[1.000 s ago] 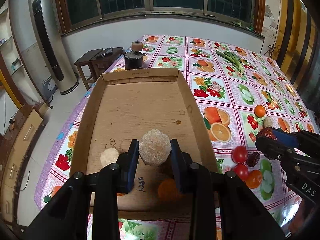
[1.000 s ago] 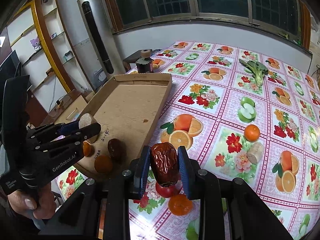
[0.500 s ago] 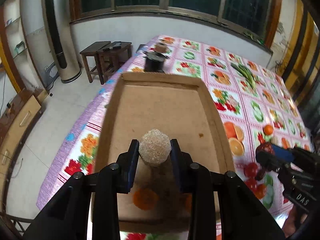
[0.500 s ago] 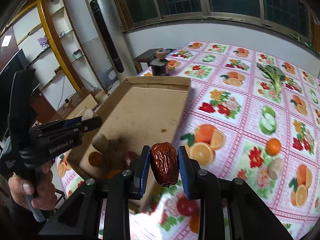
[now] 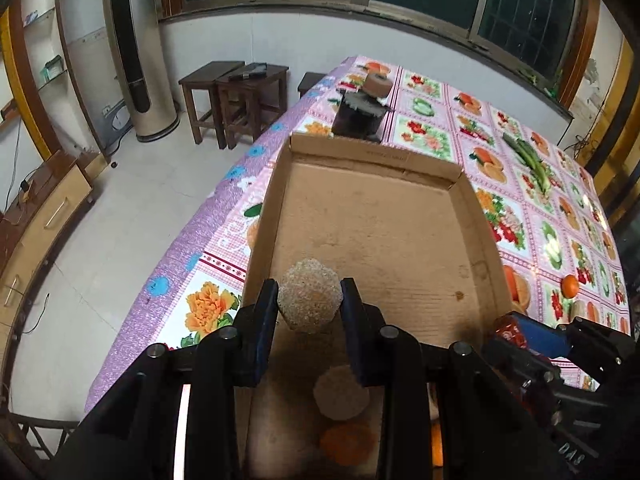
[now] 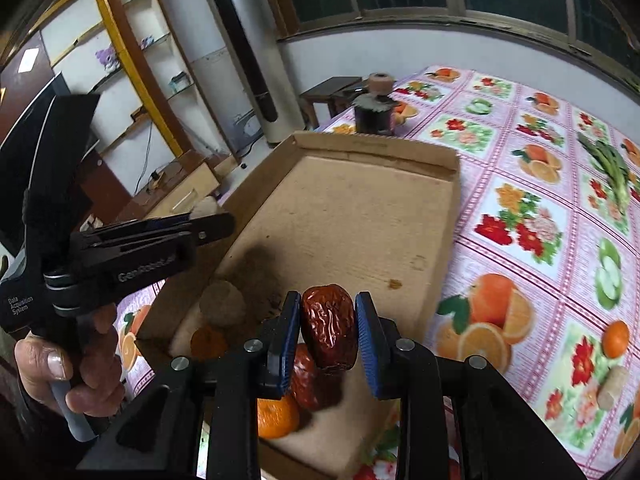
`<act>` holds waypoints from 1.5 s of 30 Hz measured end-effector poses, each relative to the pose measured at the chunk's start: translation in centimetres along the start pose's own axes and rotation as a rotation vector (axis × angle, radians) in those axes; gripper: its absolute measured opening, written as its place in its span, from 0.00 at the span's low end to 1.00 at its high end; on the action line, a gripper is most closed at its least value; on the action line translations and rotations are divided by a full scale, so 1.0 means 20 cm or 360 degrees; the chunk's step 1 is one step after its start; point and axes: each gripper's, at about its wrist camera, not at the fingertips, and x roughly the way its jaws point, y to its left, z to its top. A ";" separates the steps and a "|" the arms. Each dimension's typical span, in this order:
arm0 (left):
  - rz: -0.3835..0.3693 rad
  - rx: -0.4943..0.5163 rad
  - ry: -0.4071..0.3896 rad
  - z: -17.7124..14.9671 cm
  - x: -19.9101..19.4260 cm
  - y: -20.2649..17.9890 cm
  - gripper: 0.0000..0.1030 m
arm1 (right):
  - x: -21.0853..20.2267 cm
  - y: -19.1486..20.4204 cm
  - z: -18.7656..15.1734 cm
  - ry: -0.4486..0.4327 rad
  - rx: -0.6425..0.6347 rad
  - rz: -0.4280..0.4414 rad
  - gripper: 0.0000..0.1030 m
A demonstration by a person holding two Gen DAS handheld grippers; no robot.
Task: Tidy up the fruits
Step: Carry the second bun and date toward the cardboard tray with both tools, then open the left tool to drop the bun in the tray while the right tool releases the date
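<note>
Printed in white on the left gripper [image 6: 208, 216]: "GenRobot" along its body, then small "Data Acquisition System" near the handle. On the right gripper [image 5: 516, 336], seen from the left wrist: letters "DAS". Nothing else legible.

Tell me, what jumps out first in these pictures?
Two black tongs, each pinching something over a shallow cardboard tray: the right tongs grip a wrinkled red date, the left tongs a pale rough ball. Beneath lies a bright fruit-print tablecloth.
</note>
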 end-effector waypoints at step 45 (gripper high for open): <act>0.0094 0.0008 0.0001 -0.09 -0.06 -0.08 0.46 | -0.12 -0.02 -0.10 -0.0011 -0.0005 -0.0033 0.45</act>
